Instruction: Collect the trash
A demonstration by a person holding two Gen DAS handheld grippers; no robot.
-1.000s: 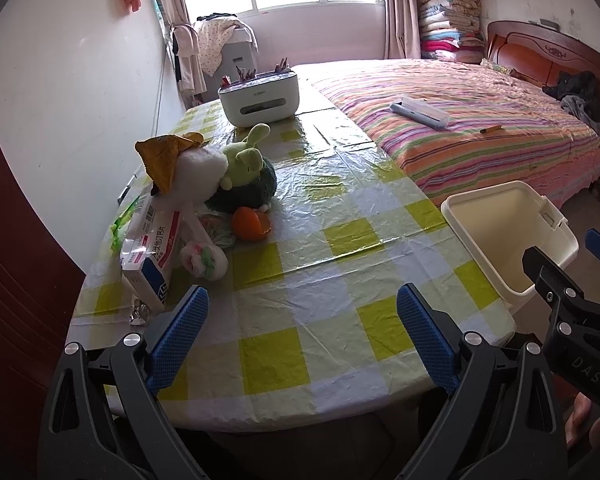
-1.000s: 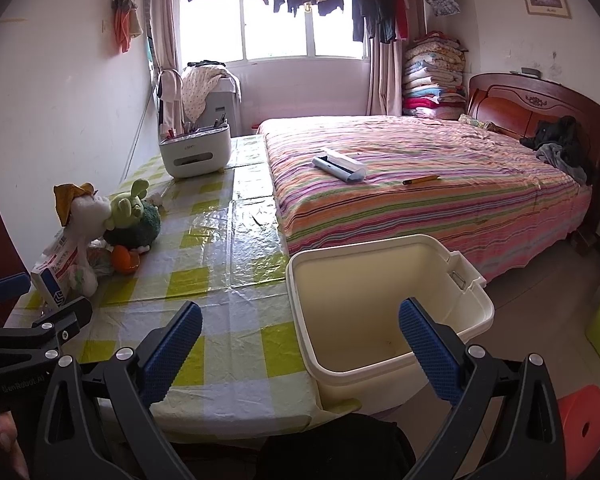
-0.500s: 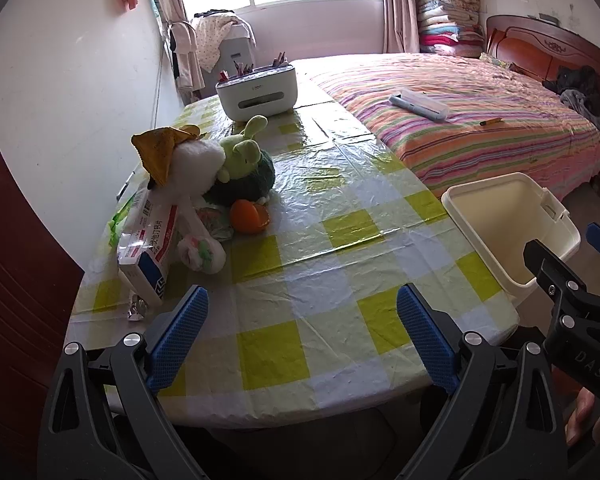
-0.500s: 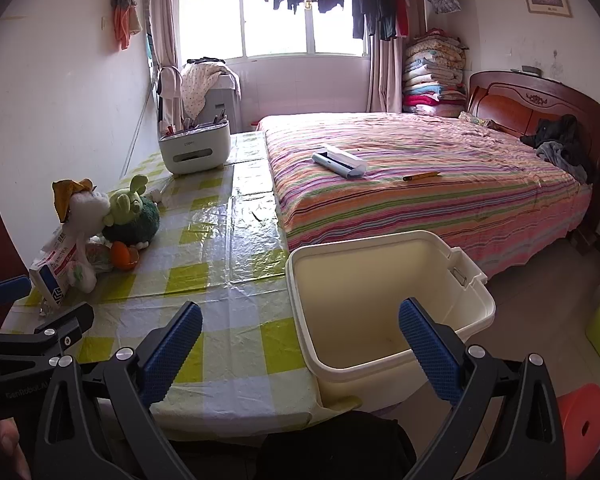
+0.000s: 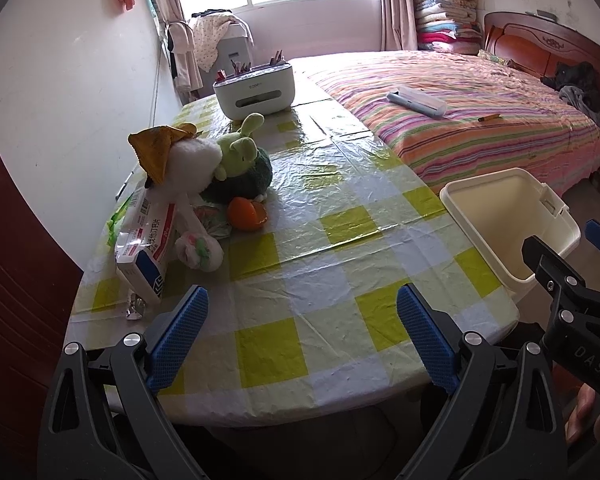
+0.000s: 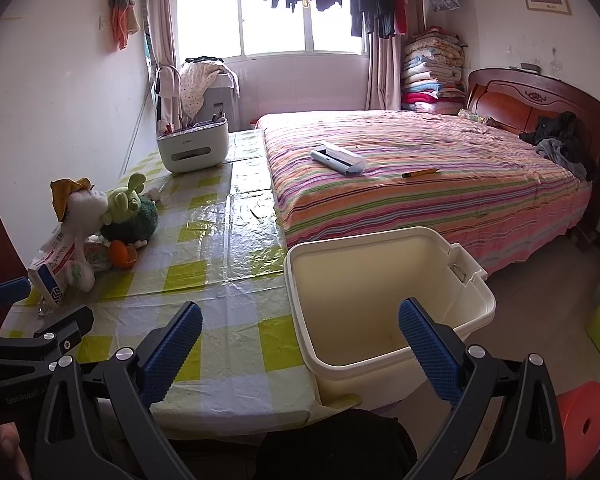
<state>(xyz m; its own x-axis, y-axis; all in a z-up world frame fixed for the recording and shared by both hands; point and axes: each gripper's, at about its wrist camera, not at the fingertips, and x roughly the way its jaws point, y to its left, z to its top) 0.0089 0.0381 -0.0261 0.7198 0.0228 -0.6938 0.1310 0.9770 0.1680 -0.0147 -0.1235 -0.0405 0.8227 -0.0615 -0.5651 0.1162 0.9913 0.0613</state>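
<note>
Trash lay clustered at the left side of a table covered in a glossy yellow-green and white checked plastic cloth. The most plainly discarded piece was a hollowed orange peel, bright orange, curled open like a cup with a paler inside, resting on the cloth just in front of a dark green plush toy with a pale green long-eared head. Beside the peel, to its left, sat a crumpled white plastic wad with pink and green print and a flattened clear wrapper, its printing too small to read. A white, red and blue printed packet leaned against a white plush toy wearing a mustard-yellow cloth hat; a small scrap of crinkled silver foil lay at the packet's near corner.

A cream-coloured rectangular plastic bin stood off the table's right edge, touching the hanging cloth, open-topped and showing only bare inner walls.

Both tools hovered over the near edge of the table, well apart from the litter. The left gripper had its blue ribbed pads spread wide with nothing between them. The right gripper was likewise spread wide and held nothing, its pads framing the near rim of the bin.

At the far end of the table stood a white rounded desk organiser holding pens, and a striped bed filled the room beyond.
</note>
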